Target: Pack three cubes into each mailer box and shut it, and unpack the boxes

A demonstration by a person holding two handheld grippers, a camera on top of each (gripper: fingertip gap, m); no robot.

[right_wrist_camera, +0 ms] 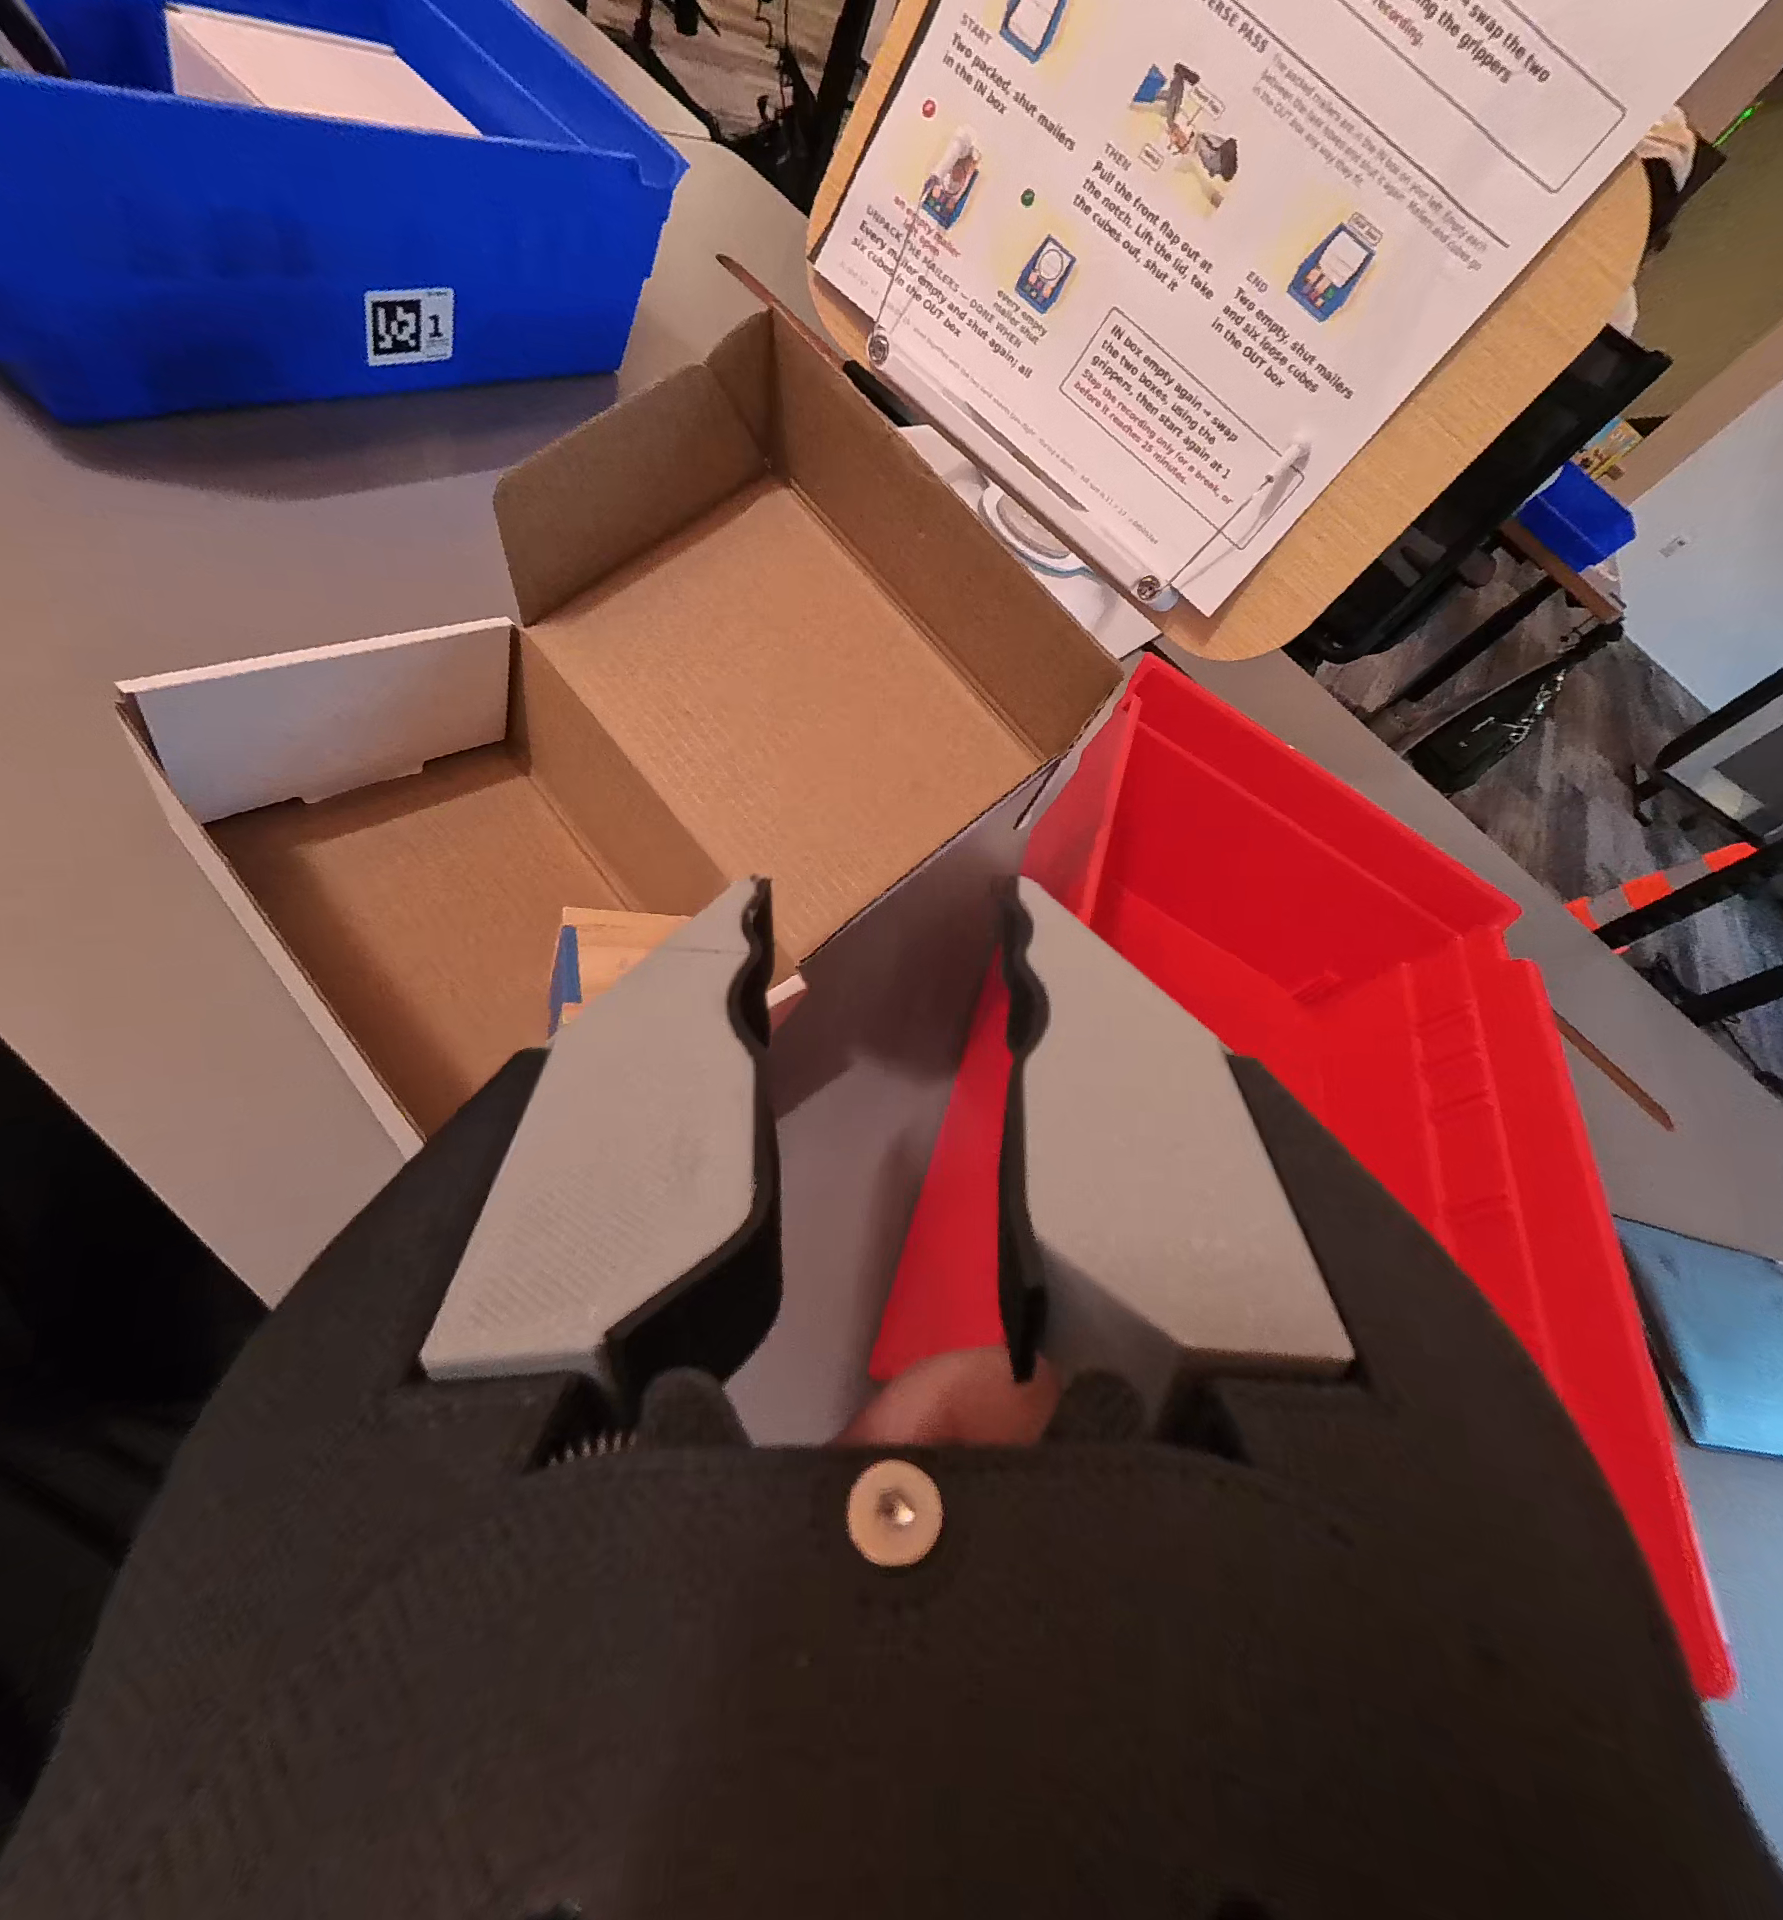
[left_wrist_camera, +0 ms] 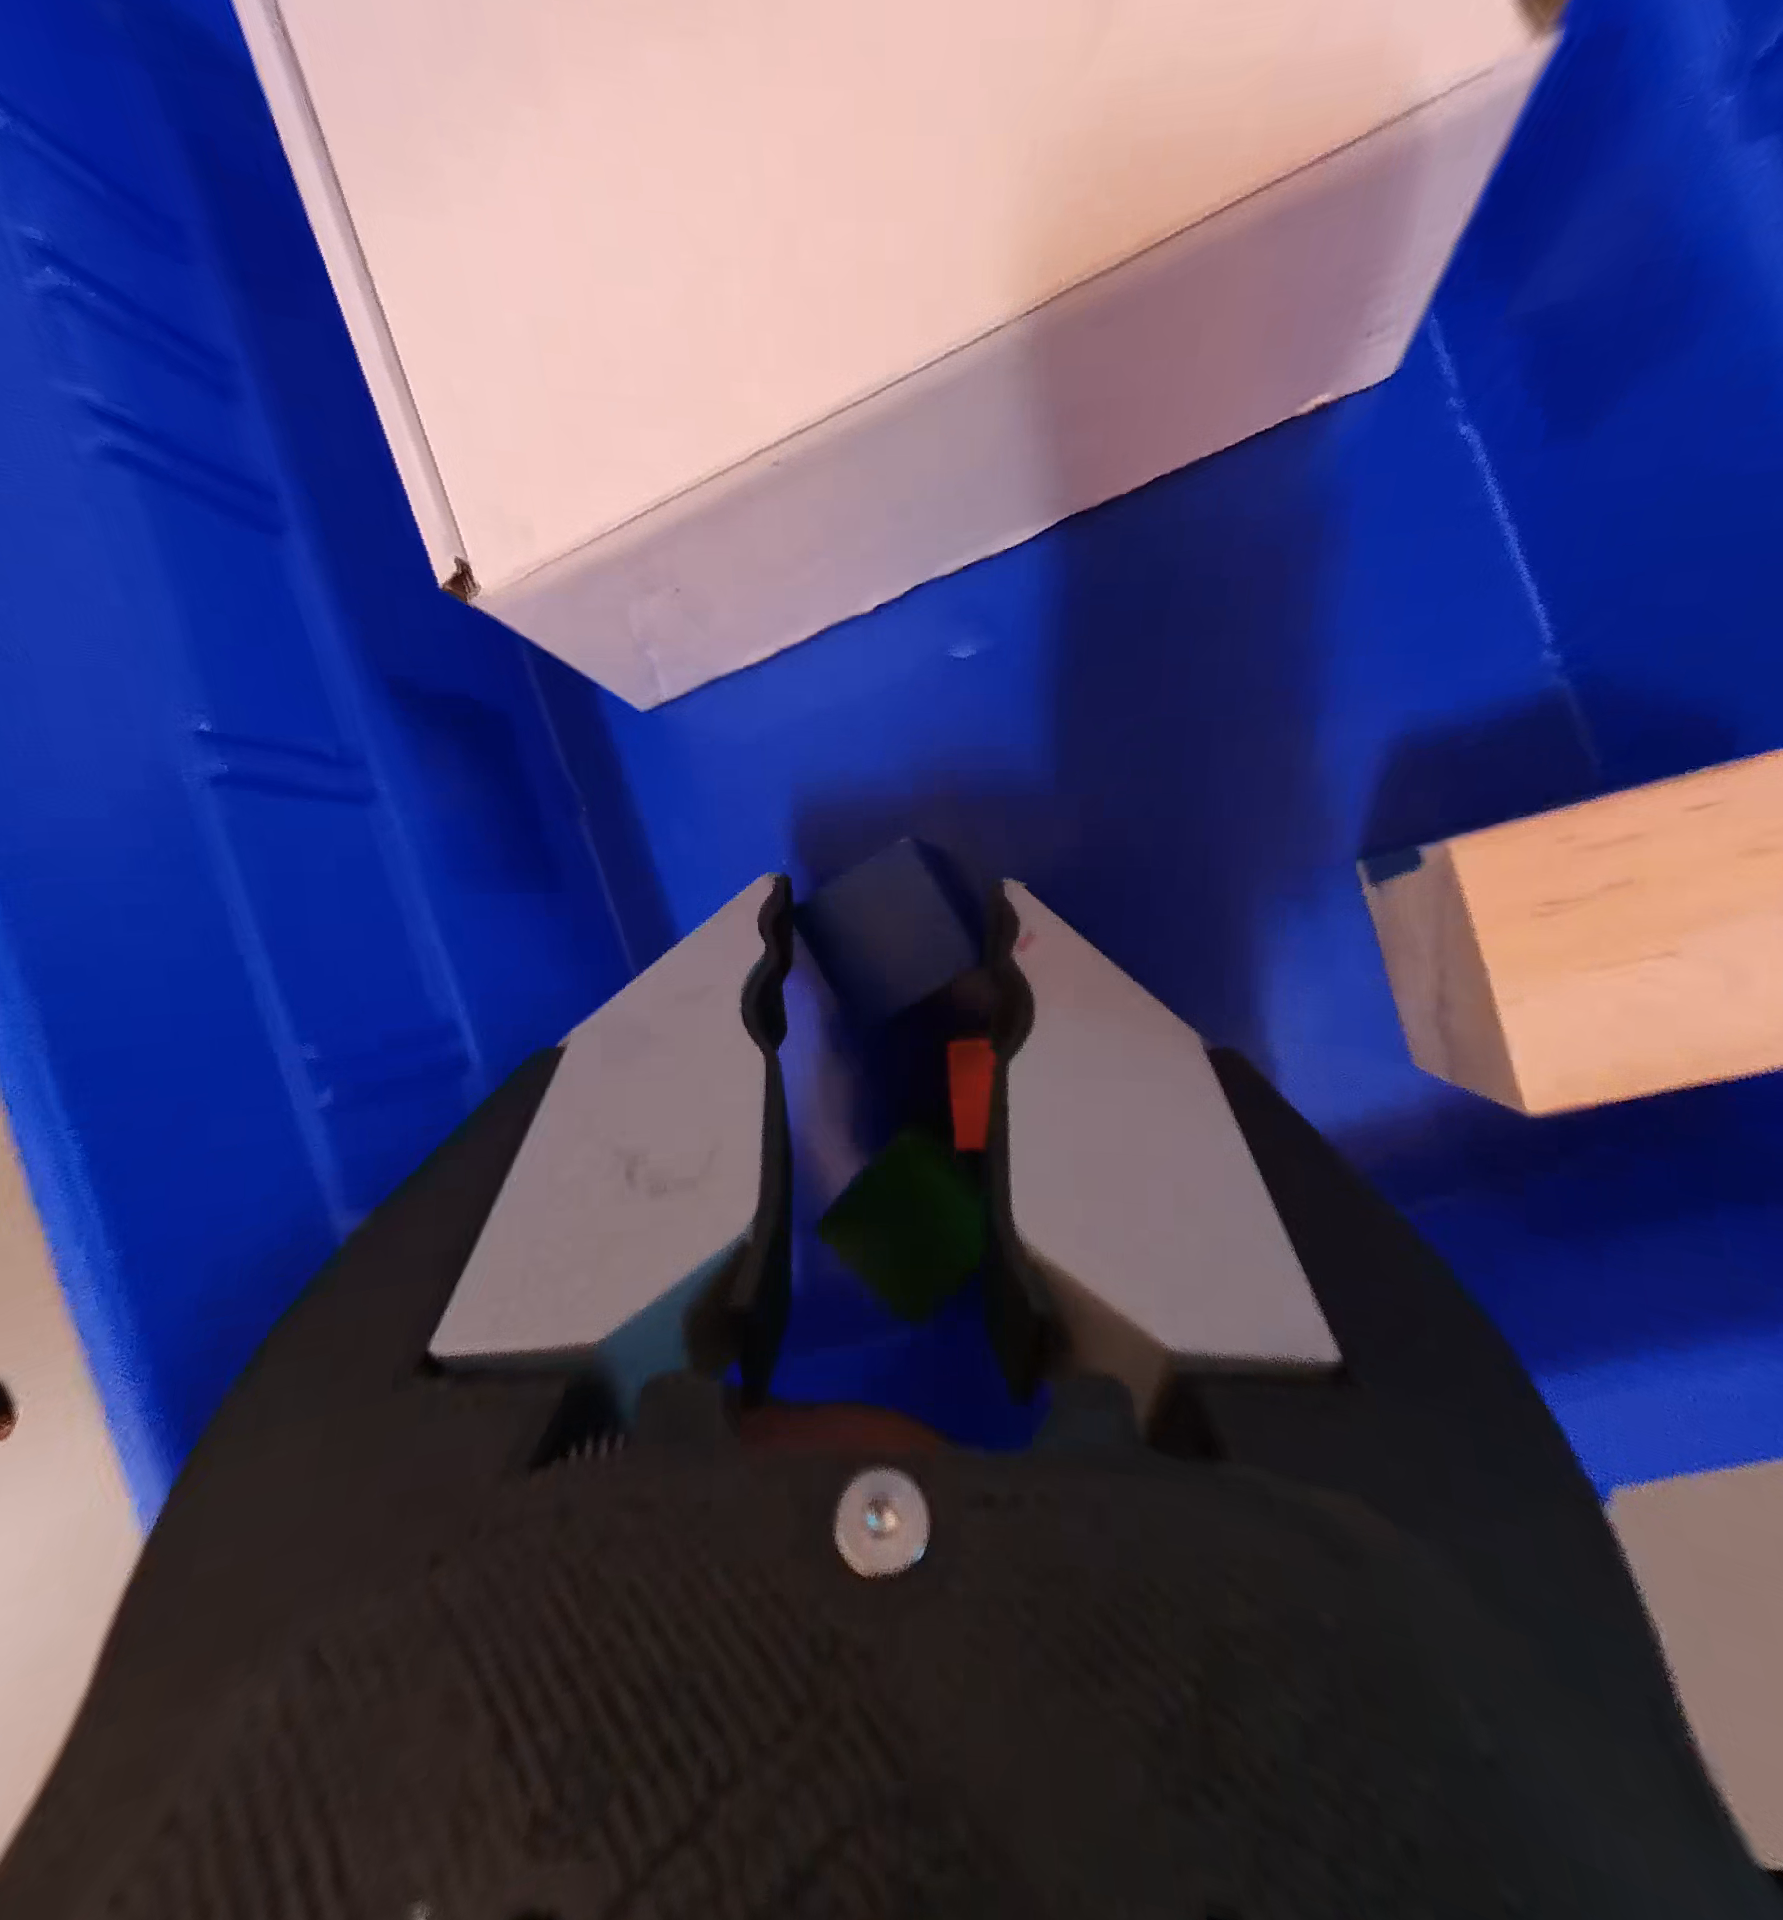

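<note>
Cubes were the main thing for us at that point: the left tongs [left_wrist_camera: 892, 914] were down inside the blue bin [left_wrist_camera: 191, 727], jaws partly apart around a blue cube [left_wrist_camera: 882, 940] on the bin floor, not clamped yet as far as we could tell. A green cube [left_wrist_camera: 902, 1226] and a sliver of something orange-red [left_wrist_camera: 968, 1091] sat closer in between the fingers, a bare wooden cube [left_wrist_camera: 1614, 935] lay over by the bin's right wall, and a shut white mailer box [left_wrist_camera: 866, 291] filled the far end.

Our take on doing it well: square the pads on two flat faces of the blue cube, since it sat turned corner-on and could twist out, and close without catching the green one.

Left tongs pointed steeply down into the bin. The right tongs [right_wrist_camera: 882, 914] hung above the table, jaws apart and holding nothing, aimed at the gap between the open mailer box [right_wrist_camera: 658, 675] and the red bin [right_wrist_camera: 1282, 883]. One wooden cube [right_wrist_camera: 606, 945] already lay in that box's near corner.
</note>
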